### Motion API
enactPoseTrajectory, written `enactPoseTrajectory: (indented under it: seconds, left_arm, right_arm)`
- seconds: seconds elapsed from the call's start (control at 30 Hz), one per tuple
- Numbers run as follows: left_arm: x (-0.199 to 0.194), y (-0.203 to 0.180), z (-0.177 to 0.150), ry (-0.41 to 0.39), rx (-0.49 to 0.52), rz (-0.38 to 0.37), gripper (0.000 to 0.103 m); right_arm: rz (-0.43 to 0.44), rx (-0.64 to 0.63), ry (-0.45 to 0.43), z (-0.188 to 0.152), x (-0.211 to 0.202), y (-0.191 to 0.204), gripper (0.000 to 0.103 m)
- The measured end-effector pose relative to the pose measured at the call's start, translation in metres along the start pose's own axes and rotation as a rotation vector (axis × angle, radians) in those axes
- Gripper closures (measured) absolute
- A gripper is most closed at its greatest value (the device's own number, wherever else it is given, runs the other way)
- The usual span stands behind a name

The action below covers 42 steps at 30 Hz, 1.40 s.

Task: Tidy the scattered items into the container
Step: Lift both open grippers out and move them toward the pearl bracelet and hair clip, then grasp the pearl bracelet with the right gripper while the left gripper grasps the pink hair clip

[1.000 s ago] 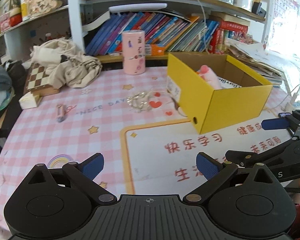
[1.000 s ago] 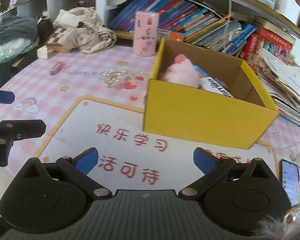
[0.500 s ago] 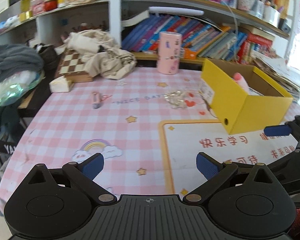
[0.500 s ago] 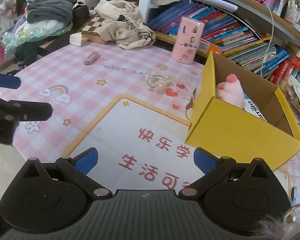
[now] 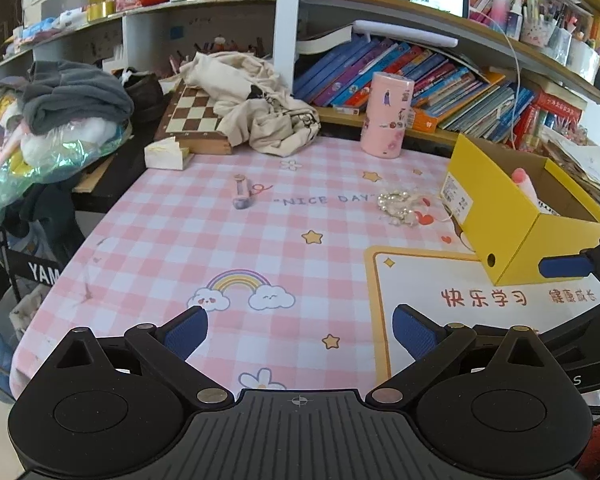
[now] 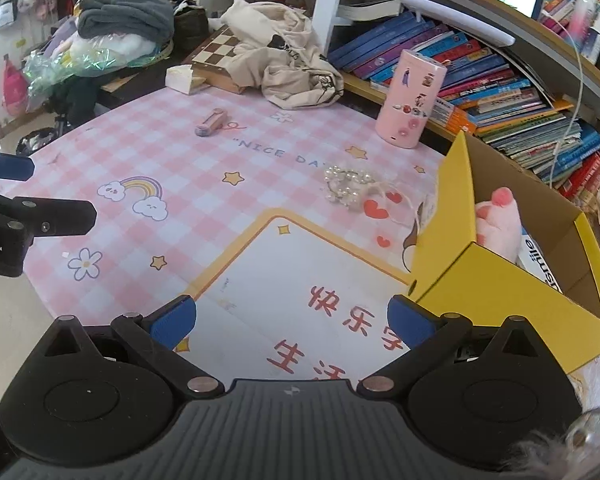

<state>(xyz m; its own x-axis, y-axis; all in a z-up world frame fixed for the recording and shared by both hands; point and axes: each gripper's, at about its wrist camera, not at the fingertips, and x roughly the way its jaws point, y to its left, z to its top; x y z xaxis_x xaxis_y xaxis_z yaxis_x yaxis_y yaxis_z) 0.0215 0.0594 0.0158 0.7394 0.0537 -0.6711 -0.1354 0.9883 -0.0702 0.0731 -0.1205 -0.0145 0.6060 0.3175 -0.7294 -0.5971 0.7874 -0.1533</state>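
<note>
A yellow cardboard box (image 5: 500, 216) (image 6: 452, 264) stands on the right of the pink checked table, holding a pink plush toy (image 6: 496, 224) and a book. A small pink tube (image 5: 241, 191) (image 6: 211, 122) lies far left on the cloth. A cluster of pearl beads (image 5: 398, 207) (image 6: 346, 186) rests beside the box. A pink cylinder (image 5: 386, 114) (image 6: 414, 98) stands upright at the back. My left gripper (image 5: 300, 330) and right gripper (image 6: 292, 320) both hover open near the front edge, with nothing between the fingers.
A chessboard box (image 5: 192, 116) with a beige cloth bag (image 5: 256, 100) on it sits at the back left, by a white block (image 5: 166, 154). Bookshelves (image 5: 440, 76) run behind the table. Piled clothes and bags (image 5: 60, 120) lie off the left edge.
Both grippers have swung left and pulled back, so the box has shifted to the right in each view. Nothing on the table has moved, and both stay open.
</note>
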Motion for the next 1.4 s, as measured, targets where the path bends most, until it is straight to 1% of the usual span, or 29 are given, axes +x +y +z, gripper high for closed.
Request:
enactPoseTrajectory:
  seconds: [0.17,0.33,0.53,0.6,0.77,0.9,0.97,1.1,1.23,1.4]
  left_arm:
    - [0.013,0.004,0.001,0.019,-0.018,0.013,0.003]
    - [0.03,0.01,0.01,0.028,-0.045,0.018,0.003]
    - [0.055,0.015,0.025,0.027,-0.049,0.037,0.003]
    - [0.064,0.016,0.03,0.025,-0.05,0.043,0.003]
    - [0.085,0.02,0.045,0.026,-0.035,0.062,0.003]
    - [0.103,0.027,0.057,0.021,-0.037,0.082,0.003]
    - [0.114,0.03,0.064,0.013,-0.042,0.097,0.003]
    - [0.138,0.038,0.08,-0.015,-0.043,0.169,0.003]
    - [0.162,0.043,0.095,-0.026,-0.022,0.194,0.003]
    - [0.194,0.045,0.11,-0.015,0.027,0.226,0.003]
  right_arm:
    - [0.019,-0.025,0.015,0.006,0.015,0.001,0.0]
    - [0.031,-0.05,0.028,0.016,0.033,-0.002,0.0]
    - [0.023,-0.058,0.022,0.039,0.061,-0.01,0.0]
    - [0.022,-0.041,0.017,0.047,0.071,-0.015,0.0]
    - [0.045,0.01,0.036,0.065,0.097,-0.029,0.0]
    - [0.041,0.044,0.035,0.079,0.117,-0.038,0.0]
    - [0.032,0.07,0.028,0.088,0.127,-0.044,0.0]
    - [-0.007,0.126,-0.009,0.102,0.144,-0.054,0.002]
    - [-0.021,0.151,-0.024,0.113,0.161,-0.059,0.002]
    - [-0.043,0.169,-0.009,0.119,0.18,-0.065,0.003]
